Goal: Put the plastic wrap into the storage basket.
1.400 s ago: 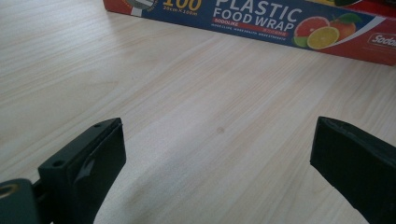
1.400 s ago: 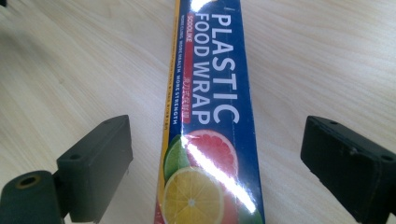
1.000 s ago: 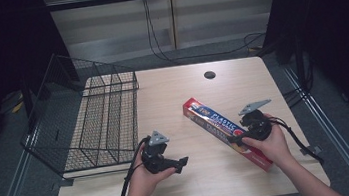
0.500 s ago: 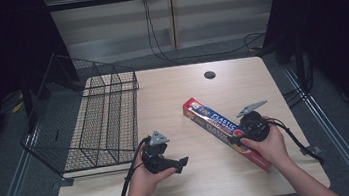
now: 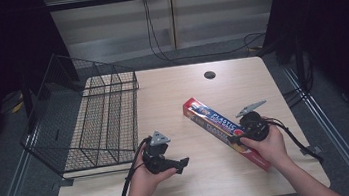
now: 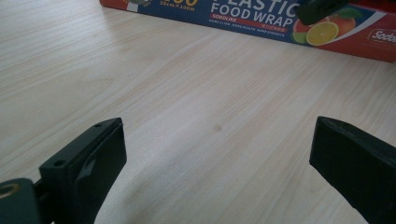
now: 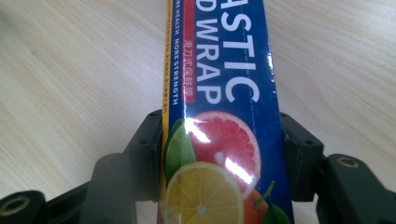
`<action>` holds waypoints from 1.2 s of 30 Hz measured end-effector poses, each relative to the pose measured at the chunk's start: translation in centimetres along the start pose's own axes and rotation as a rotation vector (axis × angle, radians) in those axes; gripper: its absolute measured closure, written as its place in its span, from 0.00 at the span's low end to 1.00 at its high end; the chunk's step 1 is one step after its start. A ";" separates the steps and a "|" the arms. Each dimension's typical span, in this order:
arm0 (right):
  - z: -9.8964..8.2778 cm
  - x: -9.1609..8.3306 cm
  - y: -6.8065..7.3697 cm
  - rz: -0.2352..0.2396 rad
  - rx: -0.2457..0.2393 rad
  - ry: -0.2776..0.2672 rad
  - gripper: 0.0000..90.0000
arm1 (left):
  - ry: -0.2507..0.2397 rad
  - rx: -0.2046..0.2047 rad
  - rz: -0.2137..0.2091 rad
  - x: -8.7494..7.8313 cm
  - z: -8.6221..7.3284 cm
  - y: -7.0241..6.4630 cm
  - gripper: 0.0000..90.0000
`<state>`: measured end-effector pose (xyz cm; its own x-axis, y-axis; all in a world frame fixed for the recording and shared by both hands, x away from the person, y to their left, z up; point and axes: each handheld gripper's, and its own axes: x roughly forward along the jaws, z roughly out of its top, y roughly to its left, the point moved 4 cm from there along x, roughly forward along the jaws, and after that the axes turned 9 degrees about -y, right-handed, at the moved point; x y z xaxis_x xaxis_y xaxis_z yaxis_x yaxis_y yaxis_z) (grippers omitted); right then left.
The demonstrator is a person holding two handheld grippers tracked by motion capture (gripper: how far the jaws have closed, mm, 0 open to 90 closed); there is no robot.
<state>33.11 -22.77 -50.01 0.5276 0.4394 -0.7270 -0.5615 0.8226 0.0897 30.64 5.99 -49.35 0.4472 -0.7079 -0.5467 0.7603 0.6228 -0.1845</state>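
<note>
Overhead, scene: a person's two hands work at a pale wooden table (image 5: 172,98), each holding a black two-jaw gripper.

Task object: a long blue-and-red cardboard box of plastic food wrap (image 5: 223,131), lying flat and slantwise on the right half of the table, its far end toward the table's middle and its near end under the right hand.

Box, right gripper view: the blue printed face (image 7: 219,93) with white lettering runs away from the camera; a picture of citrus fruit sits at the near end, between the jaws.

Right gripper (image 5: 238,138): its jaws have just been closing and now stand clenched on the food wrap box, one black pad (image 7: 150,149) against each long side of it, at the fruit-printed end.

Left gripper (image 5: 183,165): released; in the left gripper view its jaws stand wide apart over bare wood with nothing between them. It is held low over the table's near left part, well apart from the box, pointing toward it.

Box, left gripper view: its long side (image 6: 243,14) crosses the top edge of the picture, with a dark jaw tip of the right gripper (image 6: 322,9) set on it.

Black wire basket (image 5: 100,122): stands on the left side of the table, overhanging its left edge, well apart from the box.

Small dark round hole (image 5: 209,75): in the tabletop near its far edge.
</note>
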 end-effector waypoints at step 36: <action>1.1 -3.6 0.7 0.174 -0.197 -0.043 0.50 | 0.019 0.074 -0.152 0.0 6.9 -0.6 0.03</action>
<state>31.46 -23.40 -46.57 0.4361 0.5866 -0.6824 -0.7573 0.6489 0.0739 33.40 3.35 -43.60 0.3161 -0.7849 -0.5329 0.8511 0.4828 -0.2061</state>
